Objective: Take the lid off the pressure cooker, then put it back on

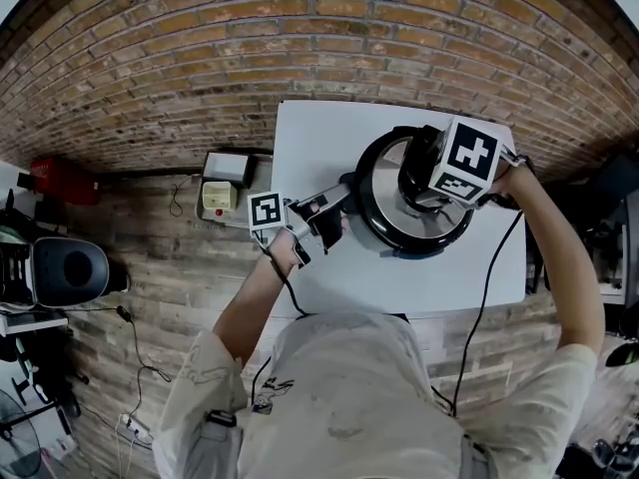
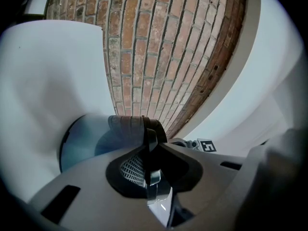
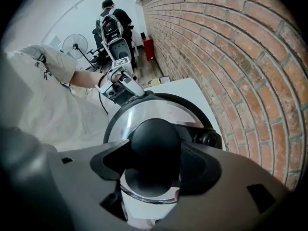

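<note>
1. The pressure cooker stands on the white table, toward the edge nearest the brick wall.
2. Its lid, shiny steel with a dark rim, sits on the pot.
3. The right gripper comes down on the lid from straight above. Its marker cube faces up.
4. In the right gripper view, the round black knob at the middle of the lid fills the gap between the jaws. Both pads press on its sides, so the right gripper is clamped on the knob.
5. Just beyond the knob in that view, a small black valve sits on the lid near the rim.
6. The left gripper reaches in roughly level from the cooker's left side, over the table edge.
7. In the left gripper view, its jaws are drawn close together on the dark side handle, which is pinched between the pads. The cooker body behind them is a blur.
8. The two grippers are apart, one on the knob and the other on the handle.
9. Farther back in the room, the right gripper view shows a standing fan and a person.
</note>
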